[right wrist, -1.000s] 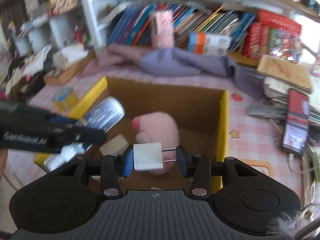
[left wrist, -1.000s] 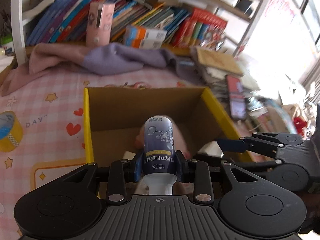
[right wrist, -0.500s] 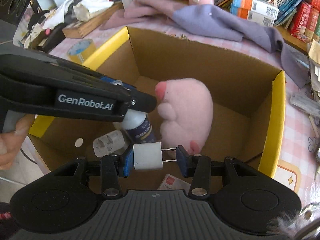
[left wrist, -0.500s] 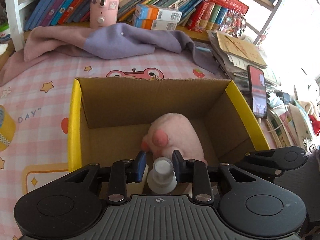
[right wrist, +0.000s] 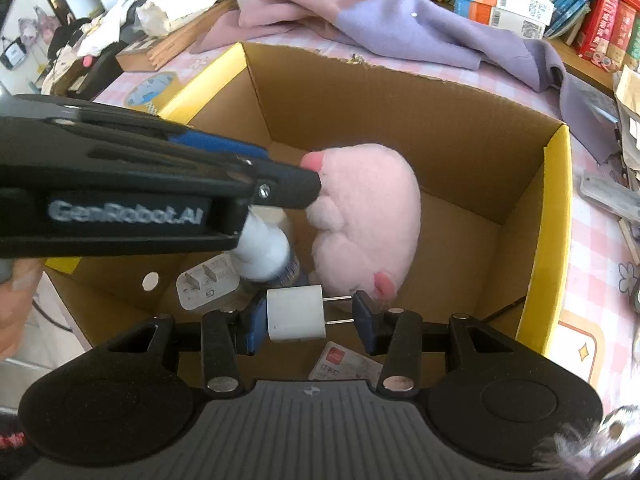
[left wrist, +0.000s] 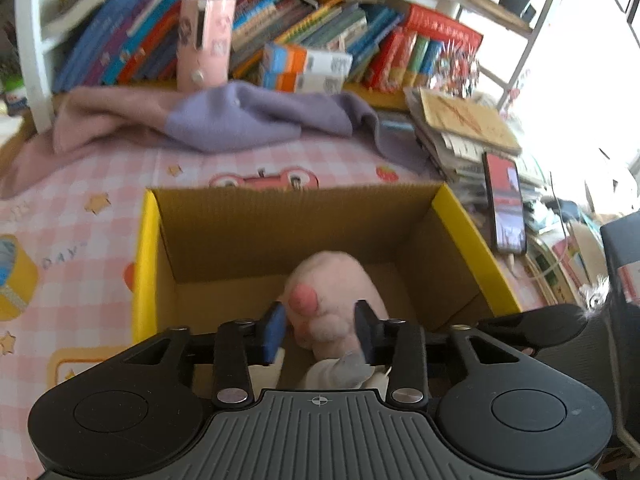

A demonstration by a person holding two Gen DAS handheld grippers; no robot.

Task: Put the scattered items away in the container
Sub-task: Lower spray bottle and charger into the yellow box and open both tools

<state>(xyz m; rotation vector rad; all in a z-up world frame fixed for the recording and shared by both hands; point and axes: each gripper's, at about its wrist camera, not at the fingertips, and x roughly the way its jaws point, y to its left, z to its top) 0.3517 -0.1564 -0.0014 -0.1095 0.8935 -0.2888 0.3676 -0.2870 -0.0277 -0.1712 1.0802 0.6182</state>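
The yellow-rimmed cardboard box (right wrist: 556,216) (left wrist: 146,264) holds a pink plush toy (right wrist: 368,216) (left wrist: 332,292), a white-capped bottle (right wrist: 264,248), a white plug adapter (right wrist: 204,284) and a small card (right wrist: 344,364). My left gripper (left wrist: 319,314) hangs over the box's near side with its jaws opening and nothing pressed between them; the bottle sits loose just under its fingers (right wrist: 280,188). Low inside the box, my right gripper (right wrist: 310,316) is shut on a white charger plug (right wrist: 294,314), one pad on the body and the other on the prong tips. Its jaws are starting to open.
A roll of yellow tape (left wrist: 12,276) lies left of the box on the pink checked cloth. A purple and pink garment (left wrist: 256,120) is heaped behind it, below a shelf of books. A phone (left wrist: 506,208) rests on stacked papers to the right.
The left gripper tipped the bottle down into the box and let it go, its jaws spreading apart. The right gripper came down into the box with the charger plug and then held still.
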